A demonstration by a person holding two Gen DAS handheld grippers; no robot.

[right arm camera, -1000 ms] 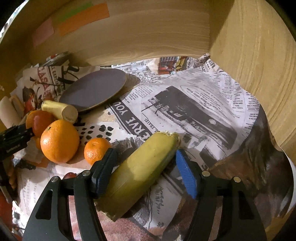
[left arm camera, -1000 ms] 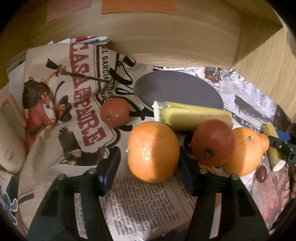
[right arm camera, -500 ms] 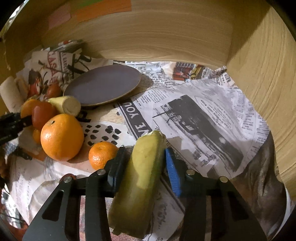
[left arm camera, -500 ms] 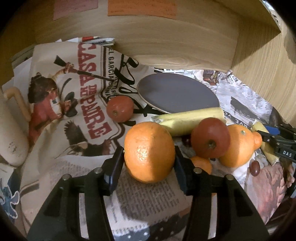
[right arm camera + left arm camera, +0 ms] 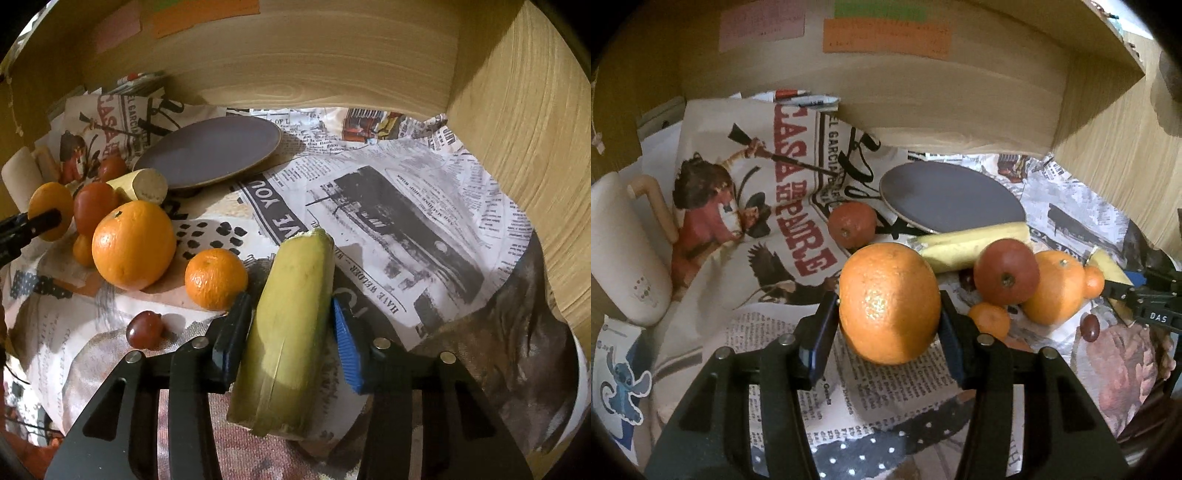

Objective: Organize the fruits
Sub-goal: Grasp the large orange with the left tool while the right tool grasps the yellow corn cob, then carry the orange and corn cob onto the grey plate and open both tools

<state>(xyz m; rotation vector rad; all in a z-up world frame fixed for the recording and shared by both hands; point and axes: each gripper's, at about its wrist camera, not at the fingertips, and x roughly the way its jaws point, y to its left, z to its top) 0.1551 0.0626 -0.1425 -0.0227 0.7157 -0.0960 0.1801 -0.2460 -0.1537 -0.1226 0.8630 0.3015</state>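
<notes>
We hold both grippers angled downward over a newspaper-covered surface point(image 5: 424, 206) set inside a light wooden alcove.

Our left gripper point(image 5: 888, 325) enters from the bottom of its frame, fingers reaching up toward the centre. Its jaws stand partly closed, and both pads press the flanks of a large orange point(image 5: 889, 302), which sits at mid-frame, clamped between them and looking raised off the paper. In the right wrist view the same orange point(image 5: 51, 210) shows at the far left edge, with a black fingertip across it.

Our right gripper point(image 5: 291, 336) likewise comes up from the bottom edge. Its jaws are drawn fairly narrow around a yellow-green banana piece point(image 5: 291, 332) that runs lengthwise between them, its torn end toward the frame's centre and its cut end toward the bottom. The black left pad point(image 5: 231, 338) and the blue ribbed right pad point(image 5: 345, 347) both bear on its sides.

The remaining fruit lies in a cluster. In the left wrist view, right of centre, we see a red tomato point(image 5: 1006, 271) against a second orange point(image 5: 1056, 288), a small mandarin point(image 5: 990, 319) below them, another banana piece point(image 5: 971, 245) behind, and a grape point(image 5: 1089, 326) lower right. A second tomato point(image 5: 851, 225) sits alone above centre, beside a dark round plate point(image 5: 953, 201) that carries nothing. A cream mug point(image 5: 624, 251) lies at the left edge.
</notes>
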